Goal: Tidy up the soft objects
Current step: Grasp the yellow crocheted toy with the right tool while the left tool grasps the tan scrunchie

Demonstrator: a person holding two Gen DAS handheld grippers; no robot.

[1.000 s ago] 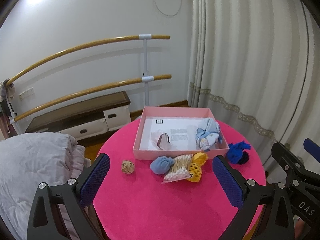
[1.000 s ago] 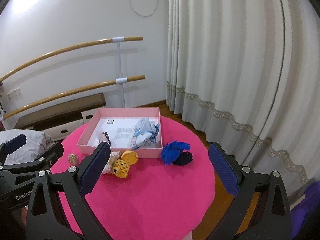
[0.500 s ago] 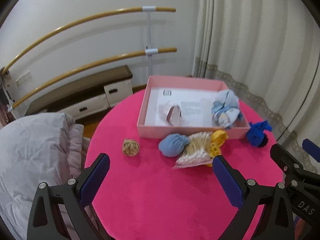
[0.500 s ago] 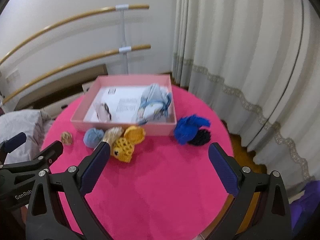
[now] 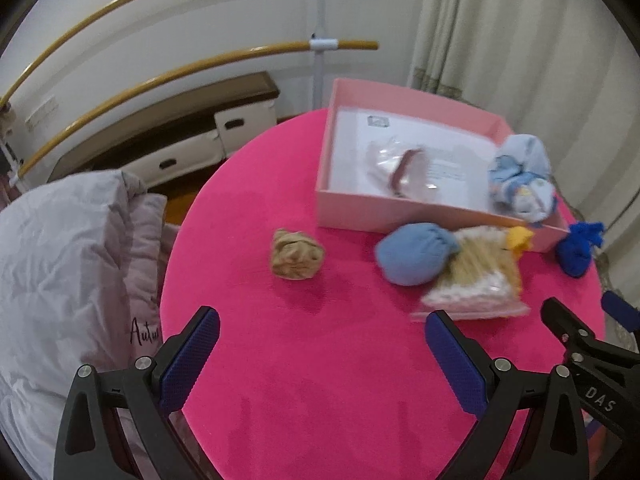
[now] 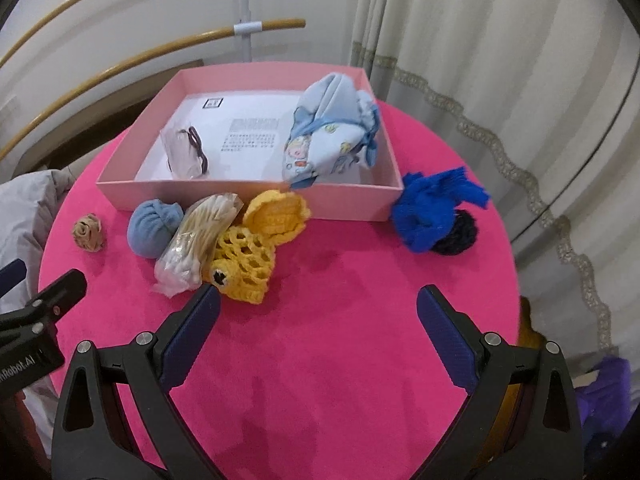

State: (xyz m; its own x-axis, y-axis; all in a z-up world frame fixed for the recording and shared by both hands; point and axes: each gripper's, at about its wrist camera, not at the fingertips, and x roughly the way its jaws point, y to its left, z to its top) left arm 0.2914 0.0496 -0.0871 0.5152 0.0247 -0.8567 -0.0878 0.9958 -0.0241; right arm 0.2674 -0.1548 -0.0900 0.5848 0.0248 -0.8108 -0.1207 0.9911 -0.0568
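A pink box point(image 6: 256, 196) sits at the back of the round pink table point(image 6: 340, 300). It holds a light blue cloth bundle point(image 6: 332, 128) and a clear packet point(image 6: 186, 152). In front of it lie a tan ball point(image 5: 296, 254), a blue sock ball point(image 5: 414, 252), a bag of cotton swabs point(image 6: 200, 240), a yellow crochet piece point(image 6: 256, 248) and a royal blue yarn piece point(image 6: 432, 208) on a dark one point(image 6: 460, 234). My left gripper point(image 5: 322, 354) is open and empty, below the tan ball. My right gripper point(image 6: 318, 336) is open and empty, near the yellow piece.
A grey quilt point(image 5: 60, 272) lies left of the table. Wooden barre rails point(image 5: 192, 68) and a low cabinet point(image 5: 168, 140) stand along the back wall. Curtains point(image 6: 500, 60) hang at the right. The right gripper shows in the left wrist view point(image 5: 592, 352).
Both grippers have tilted down and moved closer to the table. The objects now look larger and sit nearer the fingers. Both stayed open.
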